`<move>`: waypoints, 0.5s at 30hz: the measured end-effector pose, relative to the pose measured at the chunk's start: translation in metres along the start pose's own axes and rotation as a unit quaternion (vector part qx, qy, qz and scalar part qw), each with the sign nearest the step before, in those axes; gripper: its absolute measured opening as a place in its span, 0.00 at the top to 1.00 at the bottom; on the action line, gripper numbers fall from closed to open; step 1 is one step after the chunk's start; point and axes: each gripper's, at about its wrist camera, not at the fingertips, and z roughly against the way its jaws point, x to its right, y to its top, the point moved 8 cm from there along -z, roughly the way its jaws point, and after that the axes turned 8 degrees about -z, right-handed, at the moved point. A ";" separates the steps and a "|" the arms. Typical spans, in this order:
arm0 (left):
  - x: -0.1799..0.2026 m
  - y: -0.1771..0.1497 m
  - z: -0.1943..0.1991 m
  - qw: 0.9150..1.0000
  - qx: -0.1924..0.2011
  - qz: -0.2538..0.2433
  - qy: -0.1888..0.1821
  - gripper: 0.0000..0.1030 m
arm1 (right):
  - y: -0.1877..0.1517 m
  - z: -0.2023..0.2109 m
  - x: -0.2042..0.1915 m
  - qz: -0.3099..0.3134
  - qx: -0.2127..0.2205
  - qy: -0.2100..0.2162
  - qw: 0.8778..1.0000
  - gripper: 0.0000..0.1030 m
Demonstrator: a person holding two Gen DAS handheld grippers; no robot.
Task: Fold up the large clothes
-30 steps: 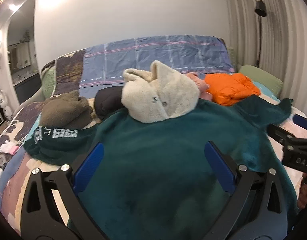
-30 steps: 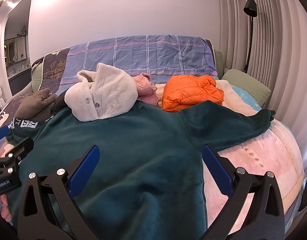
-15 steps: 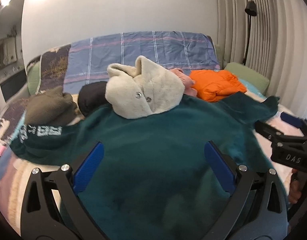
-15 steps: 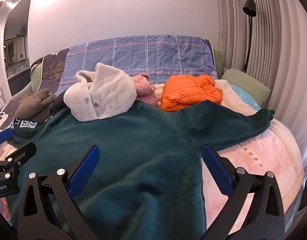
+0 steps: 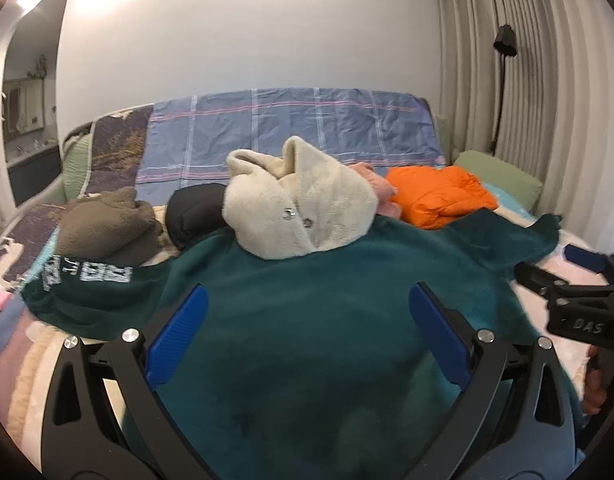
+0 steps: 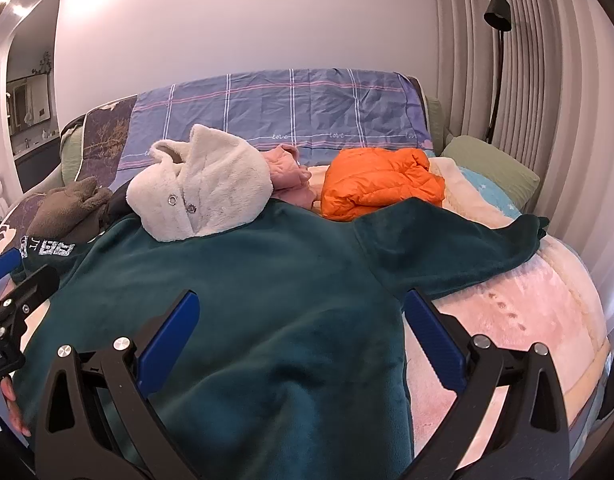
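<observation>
Both grippers, left gripper (image 5: 307,334) and right gripper (image 6: 303,330), stand wide apart and empty; green fleece garment (image 6: 243,300) lies spread beneath and ahead of the jaws; cream jacket (image 6: 201,196) resting on its far edge risks dragging during folding.

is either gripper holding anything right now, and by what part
Nothing is held. The left gripper and right gripper are both open above the dark green garment, which lies spread on the bed.

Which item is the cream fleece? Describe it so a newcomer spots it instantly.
On the bed, look past the spread dark green garment to its far edge. The cream fleece lies there: the only pale fluffy heap, with two metal snaps, left of the orange jacket.
</observation>
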 end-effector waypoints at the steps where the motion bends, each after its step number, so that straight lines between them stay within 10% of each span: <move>1: -0.001 -0.001 -0.002 1.000 -0.011 -0.006 0.010 0.02 | 0.000 0.000 0.000 0.000 0.000 0.000 1.000 0.01; 15: 0.004 -0.010 -0.006 0.998 -0.043 -0.036 0.019 0.02 | -0.001 0.000 -0.001 0.001 0.001 -0.001 1.000 0.01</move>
